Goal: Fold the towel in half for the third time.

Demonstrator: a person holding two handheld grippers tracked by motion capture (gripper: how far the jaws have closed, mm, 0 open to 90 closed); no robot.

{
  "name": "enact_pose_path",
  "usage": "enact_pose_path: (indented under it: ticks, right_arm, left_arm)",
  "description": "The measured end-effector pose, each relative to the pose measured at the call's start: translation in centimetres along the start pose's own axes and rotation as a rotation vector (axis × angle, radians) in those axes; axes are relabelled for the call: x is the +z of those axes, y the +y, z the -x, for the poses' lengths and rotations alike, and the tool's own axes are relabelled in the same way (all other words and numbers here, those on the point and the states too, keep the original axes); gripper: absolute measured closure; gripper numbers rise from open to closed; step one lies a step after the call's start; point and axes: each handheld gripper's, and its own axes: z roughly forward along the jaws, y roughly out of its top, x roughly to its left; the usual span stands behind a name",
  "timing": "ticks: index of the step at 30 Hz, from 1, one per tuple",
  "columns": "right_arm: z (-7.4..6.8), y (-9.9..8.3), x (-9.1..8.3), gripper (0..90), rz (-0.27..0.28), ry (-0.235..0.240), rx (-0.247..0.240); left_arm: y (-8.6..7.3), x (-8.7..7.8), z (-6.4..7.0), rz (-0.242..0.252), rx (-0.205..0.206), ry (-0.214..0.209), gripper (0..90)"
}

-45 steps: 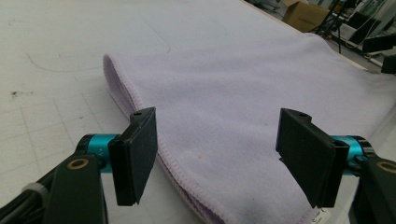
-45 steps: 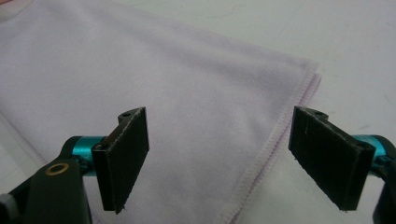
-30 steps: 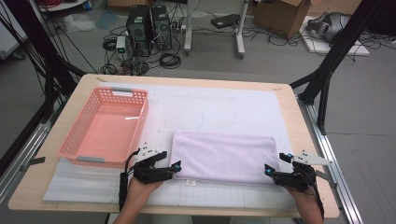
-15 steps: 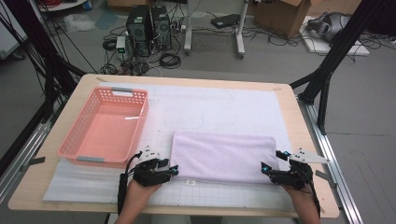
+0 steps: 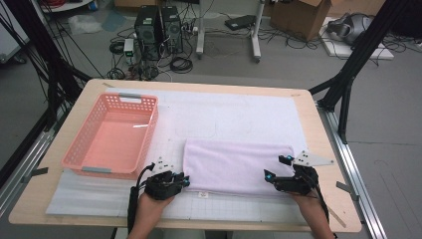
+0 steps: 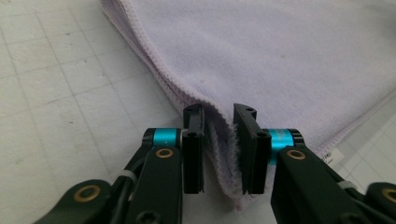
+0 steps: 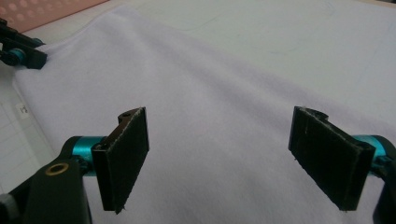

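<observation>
A soft, matt, fleecy cloth towel [image 5: 236, 167] with stitched hems was seen beside a perforated plastic basket [image 5: 112, 137] on a wood-edged table [image 5: 318, 134].

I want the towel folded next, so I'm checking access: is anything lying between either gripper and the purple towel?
Nothing visible does. The left gripper already has its jaws around the purple towel's near left corner edge, pinching the layers. The right gripper is wide open directly over the cloth at its right end, with bare towel between its jaws. The pink basket sits off to the left.
</observation>
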Motion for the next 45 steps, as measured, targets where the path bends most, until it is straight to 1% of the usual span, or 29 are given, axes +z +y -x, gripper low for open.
enact_pose_path:
  ticks: [4, 6, 7, 8, 10, 12, 13, 17, 19, 22, 24, 28, 33, 35, 36, 39, 43, 44, 45]
  right_arm:
    - [-0.4, 1.0, 1.0, 19.2, 0.003, 0.023, -0.015]
    - [-0.6, 1.8, 1.7, 19.3, -0.003, 0.033, -0.027]
    - [-0.7, 2.2, 2.2, 19.3, -0.008, 0.046, -0.033]
    - [-0.8, 2.7, 2.6, 19.4, -0.009, 0.052, -0.047]
    - [-1.0, 3.6, 3.6, 19.4, -0.014, 0.067, -0.047]
    - [-1.1, 4.4, 4.5, 19.3, -0.030, 0.067, -0.044]
    - [-1.3, 4.9, 5.1, 19.3, -0.042, 0.076, -0.042]
    - [-1.7, 6.4, 7.0, 19.4, -0.062, 0.099, -0.053]
    - [-1.9, 7.1, 8.0, 21.9, -0.071, 0.114, -0.063]
    - [-2.4, 8.0, 9.3, 28.9, -0.088, 0.132, -0.104]
    - [-2.7, 8.6, 10.3, 30.3, -0.103, 0.154, -0.105]
    - [-3.4, 9.6, 12.4, 35.5, -0.142, 0.198, -0.130]
    - [-4.3, 10.8, 15.6, 41.0, -0.194, 0.237, -0.144]
    - [-4.8, 11.1, 17.0, 41.9, -0.216, 0.241, -0.166]
    - [-5.1, 11.3, 17.7, 42.1, -0.234, 0.245, -0.168]
    - [-5.9, 11.7, 19.6, 42.9, -0.272, 0.255, -0.192]
    - [-6.7, 12.0, 21.5, 43.4, -0.307, 0.255, -0.202]
    - [-6.7, 12.0, 21.8, 43.8, -0.311, 0.250, -0.205]
    - [-6.8, 12.0, 22.1, 44.5, -0.326, 0.243, -0.212]
  left_arm:
    - [0.0, 0.0, 0.0, 0.002, -0.020, -0.001, 76.7]
    - [0.0, 0.0, 0.1, 0.005, -0.030, -0.001, 77.8]
    - [0.0, 0.1, 0.0, 0.005, -0.029, -0.002, 78.3]
    - [0.0, 0.0, 0.0, 0.004, -0.032, -0.004, 78.3]
    - [-0.1, 0.0, -0.1, 0.005, -0.041, -0.011, 78.4]
    - [-0.1, 0.0, -0.2, 0.005, -0.049, -0.018, 78.4]
    - [-0.1, 0.0, -0.2, 0.004, -0.049, -0.020, 78.4]
    - [-0.1, 0.0, -0.3, 0.006, -0.055, -0.023, 78.4]
    - [-0.1, 0.0, -0.3, 0.006, -0.056, -0.025, 78.3]
    - [-0.1, 0.0, -0.3, 0.006, -0.059, -0.028, 78.3]
    - [-0.1, 0.0, -0.3, 0.005, -0.063, -0.028, 78.3]
    - [-0.1, 0.0, -0.4, 0.005, -0.069, -0.026, 78.3]
    - [-0.1, 0.0, -0.5, 0.005, -0.084, -0.039, 78.2]
    - [-0.1, 0.0, -0.6, 0.005, -0.087, -0.042, 78.1]
    - [-0.1, 0.0, -0.6, 0.005, -0.087, -0.044, 78.1]
    - [-0.1, 0.0, -0.6, 0.003, -0.089, -0.048, 77.9]
    - [-0.1, 0.0, -0.7, 0.004, -0.095, -0.050, 77.9]
    - [-0.1, 0.0, -0.7, 0.002, -0.099, -0.054, 77.9]
    - [-0.1, 0.0, -0.8, 0.003, -0.104, -0.058, 77.9]
